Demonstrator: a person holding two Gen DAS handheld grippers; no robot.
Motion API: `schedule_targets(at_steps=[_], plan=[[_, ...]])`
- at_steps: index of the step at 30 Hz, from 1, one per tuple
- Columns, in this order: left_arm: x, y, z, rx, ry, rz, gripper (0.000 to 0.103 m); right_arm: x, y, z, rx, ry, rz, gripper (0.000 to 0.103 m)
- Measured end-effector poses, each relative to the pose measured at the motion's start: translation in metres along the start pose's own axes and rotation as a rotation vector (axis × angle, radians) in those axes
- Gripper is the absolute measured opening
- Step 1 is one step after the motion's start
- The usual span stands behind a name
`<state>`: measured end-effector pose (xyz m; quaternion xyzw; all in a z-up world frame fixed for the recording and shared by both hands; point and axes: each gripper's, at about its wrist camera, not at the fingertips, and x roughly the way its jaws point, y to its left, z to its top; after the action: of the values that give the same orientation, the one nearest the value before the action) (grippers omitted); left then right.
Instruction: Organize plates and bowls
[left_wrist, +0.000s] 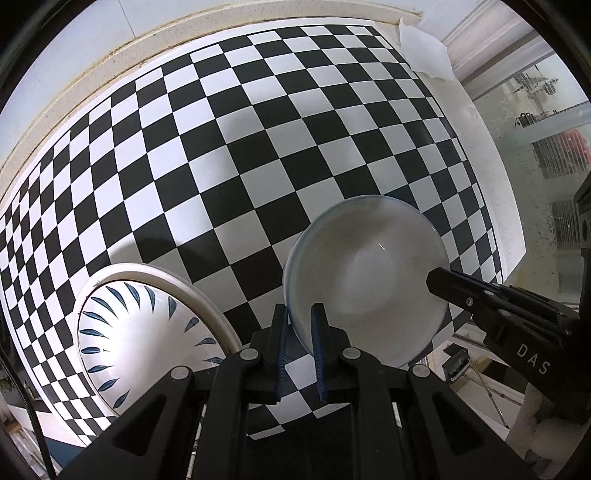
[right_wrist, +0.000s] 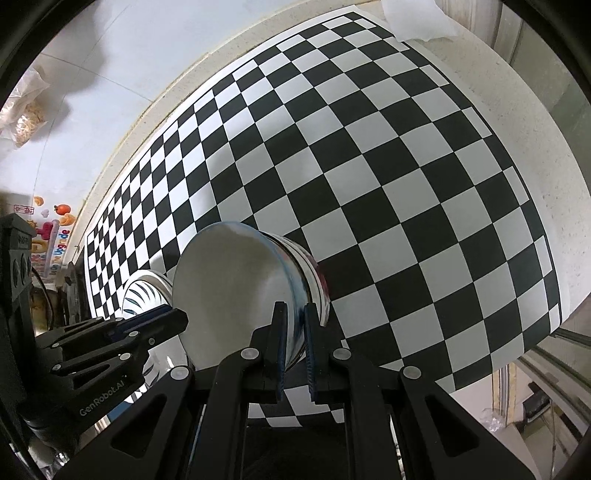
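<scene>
A white bowl with a pale blue rim (left_wrist: 365, 273) hangs above the checkered table, held on both sides. My left gripper (left_wrist: 300, 321) is shut on its near rim. My right gripper (right_wrist: 294, 317) is shut on the opposite rim and shows in the left wrist view (left_wrist: 443, 284) at the bowl's right edge. In the right wrist view the bowl (right_wrist: 236, 291) tilts, and my left gripper (right_wrist: 173, 321) enters from the left. A white bowl with blue leaf marks (left_wrist: 147, 339) sits in a white plate (left_wrist: 212, 301) at the lower left; it also shows in the right wrist view (right_wrist: 142, 295).
The black and white checkered mat (left_wrist: 258, 147) covers the counter up to a cream border (left_wrist: 110, 55). A white sheet (left_wrist: 424, 48) lies at the far right corner. The counter's right edge (left_wrist: 509, 221) drops off beside a glass pane. A snack bag (right_wrist: 26, 118) lies at the far left.
</scene>
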<state>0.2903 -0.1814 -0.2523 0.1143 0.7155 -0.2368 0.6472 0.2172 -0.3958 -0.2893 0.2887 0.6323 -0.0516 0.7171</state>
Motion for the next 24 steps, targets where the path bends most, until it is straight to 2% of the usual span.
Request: schedule_targets(at_steps=[13,21,24], plan=[[-0.011,-0.003,-0.003,0.001,-0.017,-0.004,0.011,0.001,0.0,0.0,-0.009,0.007,-0.004,0.011],[-0.056,-0.011,-0.03,0.029,-0.135,0.034,0.012,-0.03,0.013,-0.019,-0.066,-0.042,-0.017,0.011],[-0.074,-0.01,-0.045,0.028,-0.185,0.047,0.016,-0.049,0.023,-0.033,-0.105,-0.074,-0.043,0.011]])
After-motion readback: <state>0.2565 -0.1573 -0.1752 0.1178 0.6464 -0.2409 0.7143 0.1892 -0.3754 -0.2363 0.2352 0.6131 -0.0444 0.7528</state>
